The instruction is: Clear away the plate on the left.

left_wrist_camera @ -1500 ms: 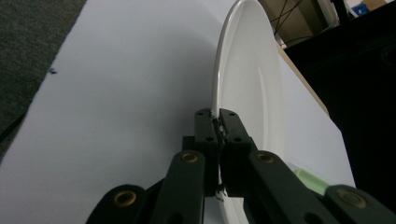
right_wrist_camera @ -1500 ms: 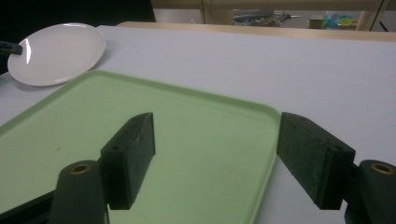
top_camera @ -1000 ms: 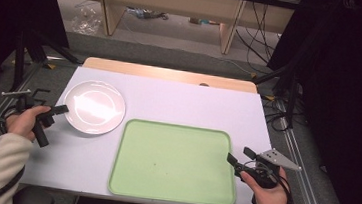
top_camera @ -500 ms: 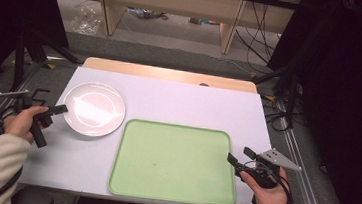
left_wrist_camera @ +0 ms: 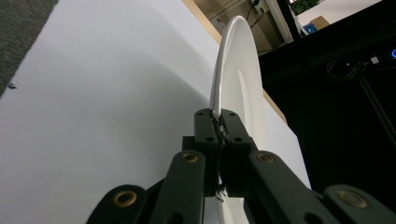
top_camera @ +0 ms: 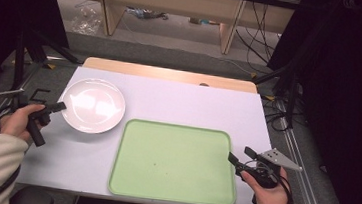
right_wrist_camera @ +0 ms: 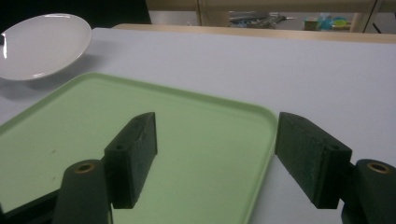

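Note:
A round white plate (top_camera: 92, 105) lies at the table's left. My left gripper (top_camera: 61, 106) is shut on its left rim. In the left gripper view the plate (left_wrist_camera: 236, 74) stands edge-on and the rim is pinched between the pads of the left gripper (left_wrist_camera: 217, 122). A pale green tray (top_camera: 175, 162) lies at the front middle with nothing on it. At its right edge my right gripper (top_camera: 240, 155) is open. In the right gripper view, the right gripper (right_wrist_camera: 215, 140) has one jaw over the tray (right_wrist_camera: 74, 140) and the other outside its rim, and the plate (right_wrist_camera: 39, 44) lies at far left.
A white sheet (top_camera: 179, 102) covers the table, with a wooden strip (top_camera: 171, 74) along the far edge. Shelving legs and cables stand on the floor beyond. Dark stands flank both sides of the table.

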